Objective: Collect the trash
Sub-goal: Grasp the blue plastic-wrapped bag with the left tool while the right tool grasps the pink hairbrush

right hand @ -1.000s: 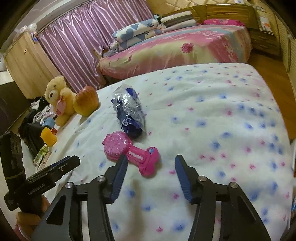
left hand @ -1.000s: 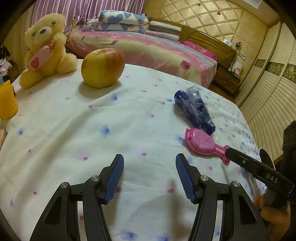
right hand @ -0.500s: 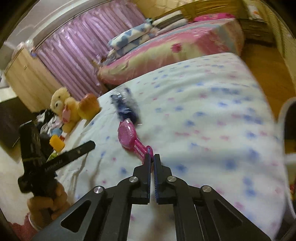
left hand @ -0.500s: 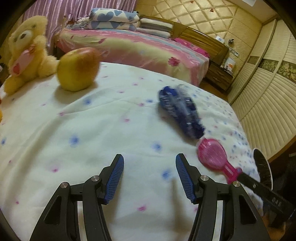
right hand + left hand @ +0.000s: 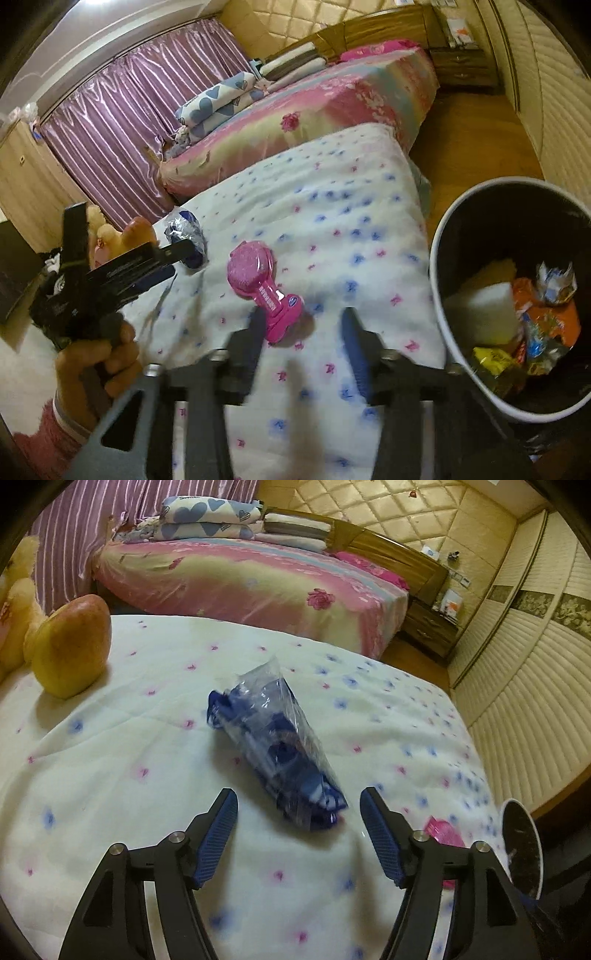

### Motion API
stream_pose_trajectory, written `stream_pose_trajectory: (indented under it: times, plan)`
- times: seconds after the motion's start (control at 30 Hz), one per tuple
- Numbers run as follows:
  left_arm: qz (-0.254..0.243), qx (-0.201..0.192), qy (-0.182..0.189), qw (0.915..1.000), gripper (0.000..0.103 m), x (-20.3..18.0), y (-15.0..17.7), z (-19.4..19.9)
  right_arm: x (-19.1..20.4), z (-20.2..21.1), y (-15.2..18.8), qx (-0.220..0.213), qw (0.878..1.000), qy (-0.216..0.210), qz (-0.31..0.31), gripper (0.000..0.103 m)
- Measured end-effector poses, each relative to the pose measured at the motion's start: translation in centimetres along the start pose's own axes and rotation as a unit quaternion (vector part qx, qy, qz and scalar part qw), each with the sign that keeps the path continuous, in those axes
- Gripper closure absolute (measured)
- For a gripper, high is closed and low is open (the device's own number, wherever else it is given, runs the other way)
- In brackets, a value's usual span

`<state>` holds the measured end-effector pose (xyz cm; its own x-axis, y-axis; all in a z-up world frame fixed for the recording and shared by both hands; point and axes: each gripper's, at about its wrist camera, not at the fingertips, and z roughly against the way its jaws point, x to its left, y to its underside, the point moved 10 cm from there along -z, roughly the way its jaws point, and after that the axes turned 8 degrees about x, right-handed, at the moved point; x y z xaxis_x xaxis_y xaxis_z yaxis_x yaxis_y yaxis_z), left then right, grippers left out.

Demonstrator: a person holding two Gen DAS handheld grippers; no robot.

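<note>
Right now my left claw point(image 5: 299, 805) hangs over the flower-print bed point(image 5: 110, 775) with its blue pads spread, and they have just been opening wider. The crumpled blue-and-clear plastic wrapper point(image 5: 275, 746) lies on the sheet just ahead of the tips, its near end reaching toward the gap, but neither pad touches it. Farther back on the left I see an apple point(image 5: 72, 646) standing by a yellow plush bear point(image 5: 14, 616). A pink hairbrush point(image 5: 264, 284) lies on the sheet to the right of the wrapper.

My right claw point(image 5: 301, 325) is blurred; its jaws have just been opening and stand apart with nothing between them, the brush handle just ahead of the left pad. Beside the bed on the right stands a trash bin point(image 5: 439, 302) with a dark liner, holding orange and yellow wrappers and a white block. From the right wrist view I see a hand point(image 5: 96, 354) gripping the left tool.
</note>
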<state>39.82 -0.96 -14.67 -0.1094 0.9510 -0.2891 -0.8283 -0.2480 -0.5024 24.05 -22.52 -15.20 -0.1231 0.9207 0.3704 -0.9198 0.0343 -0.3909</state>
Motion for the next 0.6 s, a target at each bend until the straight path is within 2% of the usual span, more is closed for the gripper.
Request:
stream_pose_trajectory:
  times: [0.07,0.1,0.27,0.37,0.5,0.6]
  plan:
    - [-0.004,0.002,-0.002,1.0,0.055,-0.1,-0.1,-0.6,0.3,0.1,-0.2,-0.002,1.0,0.014,0.02,0.055]
    - [-0.007,0.003,0.001,1.0,0.068,-0.3,-0.1,-0.7,0.5,0.1,-0.3,-0.003,0.999,0.02,0.032,0.055]
    - [-0.031,0.007,0.025,0.9992,0.071,-0.8,0.9,0.2,2.2,-0.5,-1.3,-0.005,0.996,0.03,0.083,0.055]
    - [-0.052,0.024,0.053,0.997,0.072,-1.0,2.7,1.8,3.6,-1.8,-1.4,0.012,0.993,0.026,0.115,0.055]
    - [-0.1,0.057,0.084,0.9898,0.072,-1.0,5.4,4.1,4.8,-3.6,-1.2,0.035,0.986,0.041,0.157,0.056]
    - [-0.127,0.092,0.099,0.9826,0.071,-0.3,7.0,4.9,4.9,-4.7,-1.1,0.05,0.983,0.048,0.167,0.056]
